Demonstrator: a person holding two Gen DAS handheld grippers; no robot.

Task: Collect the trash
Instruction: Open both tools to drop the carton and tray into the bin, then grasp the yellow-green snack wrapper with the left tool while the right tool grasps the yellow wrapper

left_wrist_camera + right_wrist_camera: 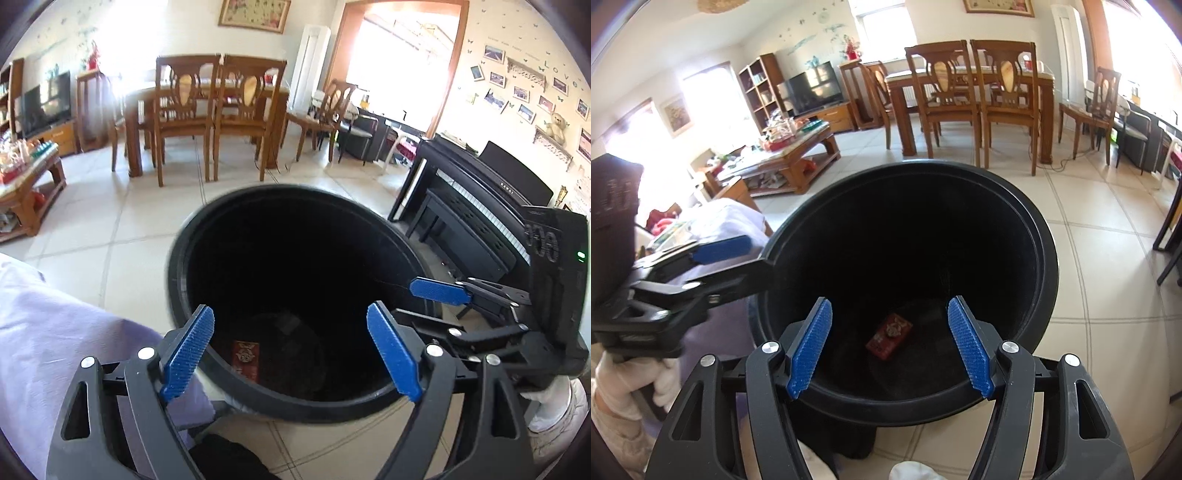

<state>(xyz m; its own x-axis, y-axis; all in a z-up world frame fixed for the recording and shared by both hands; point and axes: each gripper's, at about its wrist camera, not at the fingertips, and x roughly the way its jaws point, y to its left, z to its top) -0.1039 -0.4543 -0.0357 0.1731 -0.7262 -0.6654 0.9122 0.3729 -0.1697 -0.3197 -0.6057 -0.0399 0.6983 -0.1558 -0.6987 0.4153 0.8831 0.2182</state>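
**A:** What are my 2 tools doing?

**B:** I have the left tool [291, 350] with its blue pads spread wide, nothing between them, hanging above the near rim of the black bin [177, 258]. The right tool [890, 345] is spread the same way, also carrying nothing, over the same bin [1043, 258].

**A:** And the trash?

**B:** 1 small red packet [889, 335] lies flat on the bin's floor. In my right wrist view it is plain: red, boxy, with a pale round emblem on top, lying at a slant. In my left wrist view the packet [245, 359] is dim and partly cut off by the near rim, close to the left pad.

**A:** Anything else inside?

**B:** I can't tell; the walls are dark, and only that packet stands out.

**A:** What differs between views?

**B:** My left view catches the right tool [448, 306] beside the bin's right rim, plus a black piano [480, 206]. My right view shows the left tool [720, 254] touching or overlapping the left rim, and a cluttered coffee table [798, 155] well apart. Both show the tiled floor [122, 229].
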